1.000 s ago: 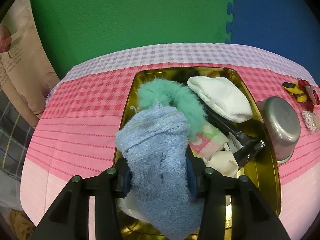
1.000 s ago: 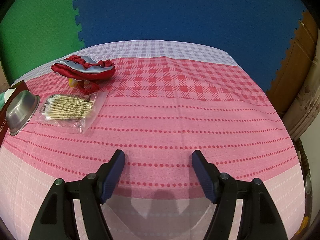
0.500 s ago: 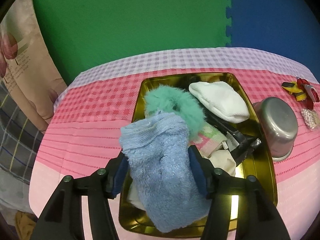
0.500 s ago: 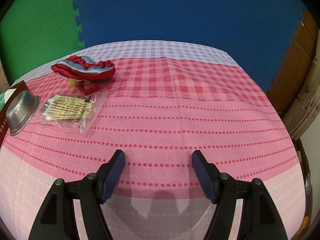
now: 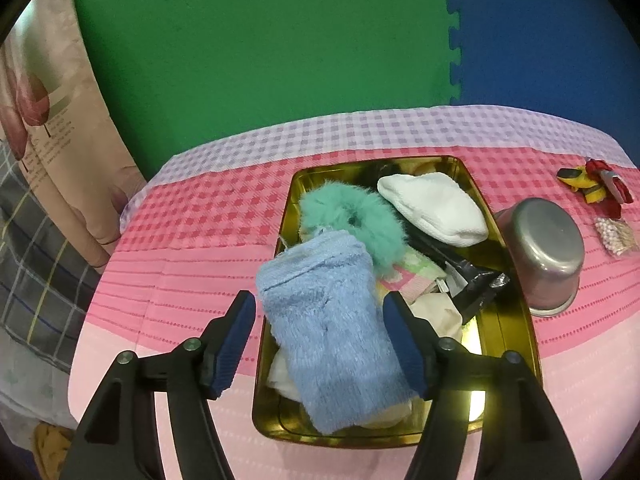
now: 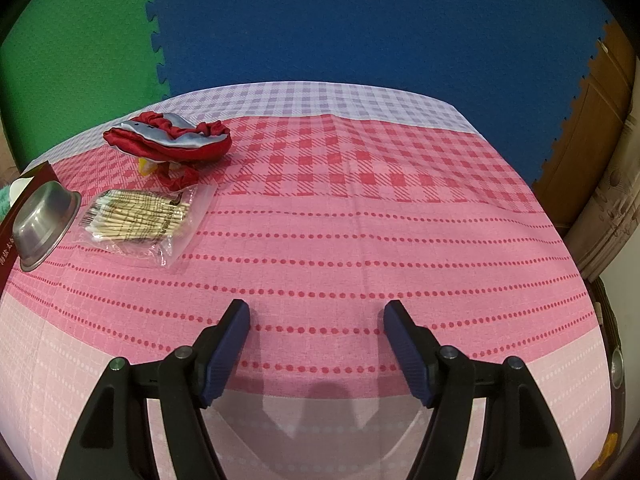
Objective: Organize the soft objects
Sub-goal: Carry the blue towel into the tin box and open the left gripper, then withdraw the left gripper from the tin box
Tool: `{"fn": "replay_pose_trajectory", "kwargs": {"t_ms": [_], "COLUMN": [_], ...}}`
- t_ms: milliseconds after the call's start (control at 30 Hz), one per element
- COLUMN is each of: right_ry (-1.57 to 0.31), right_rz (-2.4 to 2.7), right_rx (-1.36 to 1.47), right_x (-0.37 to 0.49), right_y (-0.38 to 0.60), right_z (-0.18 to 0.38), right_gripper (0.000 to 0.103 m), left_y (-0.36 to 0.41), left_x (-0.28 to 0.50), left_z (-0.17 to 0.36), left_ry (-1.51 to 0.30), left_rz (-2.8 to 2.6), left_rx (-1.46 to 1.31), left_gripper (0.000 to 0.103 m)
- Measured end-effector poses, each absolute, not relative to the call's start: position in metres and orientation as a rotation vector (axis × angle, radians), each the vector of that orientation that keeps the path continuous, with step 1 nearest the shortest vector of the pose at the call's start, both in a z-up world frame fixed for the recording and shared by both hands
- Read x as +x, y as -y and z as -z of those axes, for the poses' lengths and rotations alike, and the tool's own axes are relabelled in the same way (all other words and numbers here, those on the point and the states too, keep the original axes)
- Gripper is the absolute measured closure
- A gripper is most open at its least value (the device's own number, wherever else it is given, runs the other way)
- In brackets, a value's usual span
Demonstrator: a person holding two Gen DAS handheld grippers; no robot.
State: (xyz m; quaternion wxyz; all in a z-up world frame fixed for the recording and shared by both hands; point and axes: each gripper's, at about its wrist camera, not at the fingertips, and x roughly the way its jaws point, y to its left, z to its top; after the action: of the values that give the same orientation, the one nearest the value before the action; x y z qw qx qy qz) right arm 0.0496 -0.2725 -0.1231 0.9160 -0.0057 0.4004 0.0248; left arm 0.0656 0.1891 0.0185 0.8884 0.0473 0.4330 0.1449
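Note:
A fluffy blue sock (image 5: pixel 332 328) lies on top of the pile in the gold tray (image 5: pixel 516 336). The pile also holds a green furry scrunchie (image 5: pixel 352 216), a white knit piece (image 5: pixel 432 208), a pink-green cloth (image 5: pixel 408 276) and a black item (image 5: pixel 472 284). My left gripper (image 5: pixel 320 320) is open above the sock, its fingers clear of the sock's sides. My right gripper (image 6: pixel 316 332) is open and empty over bare tablecloth. A red and grey soft item (image 6: pixel 168 140) lies at the far left of the right wrist view.
An upturned steel bowl (image 5: pixel 544 252) stands right of the tray; it also shows in the right wrist view (image 6: pixel 40 224). A bag of cotton swabs (image 6: pixel 144 220) lies near the red item. Green and blue foam mats form the back wall. The table edge curves left.
My left gripper has opened, let go of the blue sock and drawn back. The sock now rests in the tray. The right gripper has not moved.

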Motion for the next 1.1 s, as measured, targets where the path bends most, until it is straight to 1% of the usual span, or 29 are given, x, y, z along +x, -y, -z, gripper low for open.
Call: {"fn": "replay_pose_trajectory", "kwargs": {"t_ms": [167, 233, 367, 533, 833, 1100], "right_ry": [-0.824, -0.824, -0.824, -0.824, -0.827, -0.827], "right_rz": [-0.05, -0.051, -0.051, -0.05, -0.05, -0.05], "right_rx": [-0.012, -0.011, -0.011, -0.011, -0.017, -0.018], "right_x": [0.049, 0.049, 0.049, 0.049, 0.049, 0.05], "right_y": [0.272, 0.272, 0.272, 0.272, 0.272, 0.271], "right_z": [0.123, 0.123, 0.123, 0.123, 0.123, 0.123], "right_gripper": [0.032, 0.032, 0.032, 0.032, 0.032, 0.032], "left_y": [-0.187, -0.182, -0.168, -0.153, -0.132, -0.132], "left_x": [0.056, 0.05, 0.036, 0.016, -0.015, -0.026], "left_z": [-0.025, -0.028, -0.034, -0.036, -0.027, -0.002], "left_ry": [-0.885, -0.873, -0.852, -0.842, -0.862, -0.918], "left_rz": [-0.305, -0.3, -0.284, -0.264, -0.231, -0.247], "left_rx": [0.067, 0.063, 0.075, 0.043, -0.021, -0.065], "left_gripper": [0.037, 0.031, 0.03, 0.024, 0.021, 0.02]}}
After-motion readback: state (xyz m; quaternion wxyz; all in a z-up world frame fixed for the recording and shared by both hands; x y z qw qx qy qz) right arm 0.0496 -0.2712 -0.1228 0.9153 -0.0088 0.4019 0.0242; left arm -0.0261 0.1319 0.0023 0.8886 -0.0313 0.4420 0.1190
